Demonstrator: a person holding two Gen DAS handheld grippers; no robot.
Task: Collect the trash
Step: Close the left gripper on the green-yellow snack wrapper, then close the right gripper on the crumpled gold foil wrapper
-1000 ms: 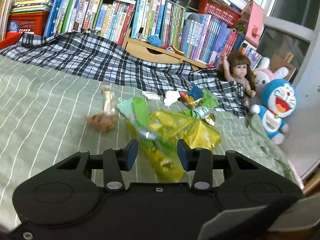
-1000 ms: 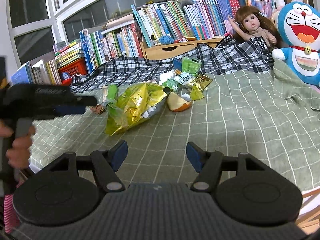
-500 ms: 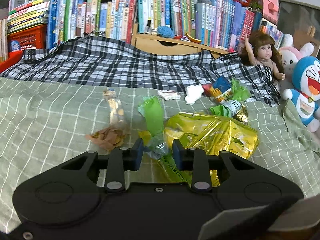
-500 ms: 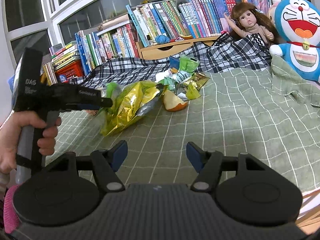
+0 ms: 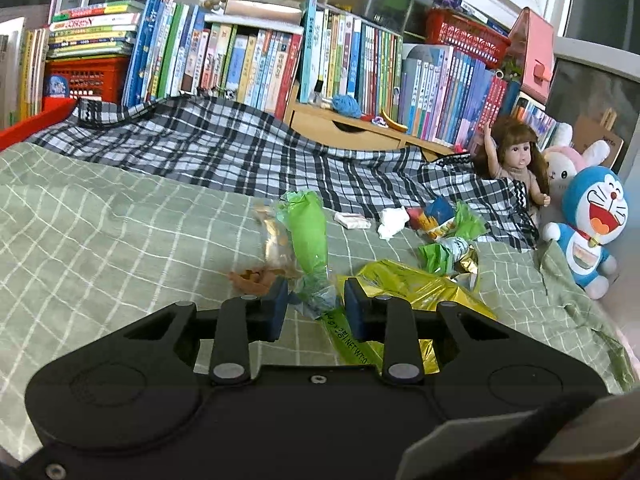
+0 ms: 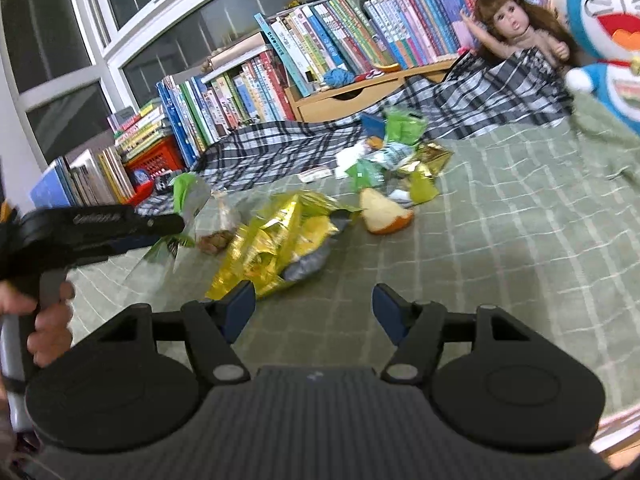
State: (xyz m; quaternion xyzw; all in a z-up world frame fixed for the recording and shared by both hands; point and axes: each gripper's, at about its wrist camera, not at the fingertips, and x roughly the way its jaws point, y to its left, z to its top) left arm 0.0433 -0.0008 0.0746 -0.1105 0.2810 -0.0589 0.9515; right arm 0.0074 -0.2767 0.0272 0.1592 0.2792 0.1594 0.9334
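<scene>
Left gripper [image 5: 313,308]: the two blue pads sit on either side of the crumpled lower end of one green wrapper [image 5: 308,236], apparently clamped on it; the wrapper stands up ahead of the gripper, lifted off the bed [image 5: 100,240]; seen from the right wrist, the left gripper [image 6: 176,226] holds it clear of the green checked cover, with one hand [image 6: 48,316] on the grip.

Just left of the left gripper's tip: one brown scrap [image 5: 252,278]; ahead of it one clear wrapper [image 5: 274,240], blurred.

Just right of and under the left gripper: one yellow foil bag [image 5: 404,284], lying flat on the bed.

Further ahead and right: one small white packet [image 5: 353,221]; one crumpled white tissue [image 5: 391,221]; a cluster of small green and gold wrappers [image 5: 448,240], number not countable.

Right gripper [image 6: 314,314]: fingers wide apart, nothing between them; the yellow foil bag [image 6: 276,240] lies just ahead of its left finger; one piece of fruit peel [image 6: 382,216] ahead, between the bag and the wrapper cluster.

Far right, well apart from both grippers: one doll [image 5: 516,156]; one pink rabbit toy [image 5: 564,160]; one blue cat plush [image 5: 592,220].
</scene>
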